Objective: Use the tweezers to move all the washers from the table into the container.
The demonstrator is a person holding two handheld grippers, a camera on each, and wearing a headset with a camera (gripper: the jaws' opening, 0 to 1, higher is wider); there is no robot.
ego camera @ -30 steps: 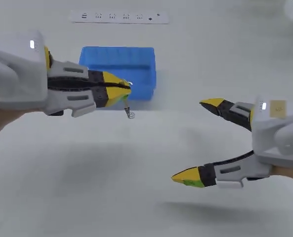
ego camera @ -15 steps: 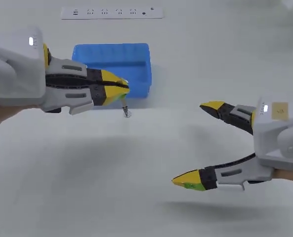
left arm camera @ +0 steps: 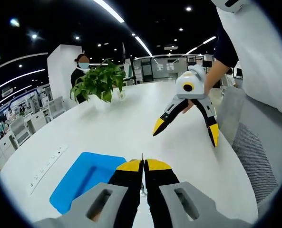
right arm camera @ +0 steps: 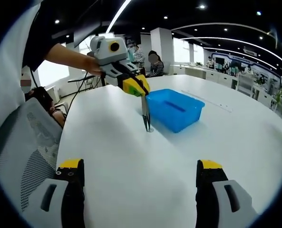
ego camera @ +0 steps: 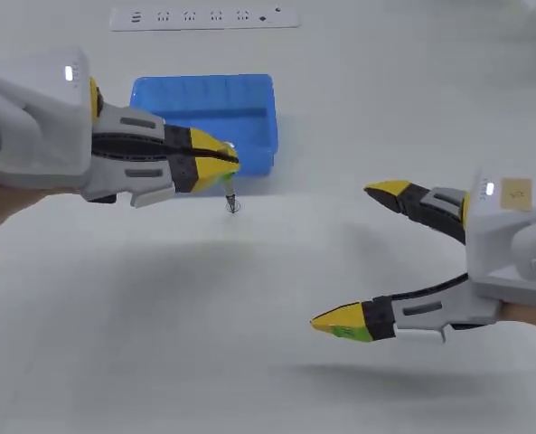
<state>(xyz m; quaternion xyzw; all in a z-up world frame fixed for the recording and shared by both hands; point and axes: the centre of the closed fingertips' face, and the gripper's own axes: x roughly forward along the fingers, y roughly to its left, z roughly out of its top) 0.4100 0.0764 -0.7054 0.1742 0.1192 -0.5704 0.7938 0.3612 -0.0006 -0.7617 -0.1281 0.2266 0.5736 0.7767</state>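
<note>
Head view: the left gripper (ego camera: 234, 165), jaws clenched on thin metal tweezers (ego camera: 230, 193), has a tiny ring washer (ego camera: 235, 207) at their tips, just beside the blue plastic container (ego camera: 204, 95) toward the desk's (ego camera: 249, 362) far edge.

Left gripper view: the smooth washer could slip from the springy tips.

Right gripper view: the right gripper (right arm camera: 141, 164) has its jaws spread, empty.

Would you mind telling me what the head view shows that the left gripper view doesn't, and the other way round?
Head view: the lower end of the tweezers, with a small ring at the tip, probably a washer, beside the container. Left gripper view: a potted plant, a mesh chair and the person's arm behind the right tool. Both: the blue container, the power strip, the left tool shut on the tweezers, and the right tool open.
</note>
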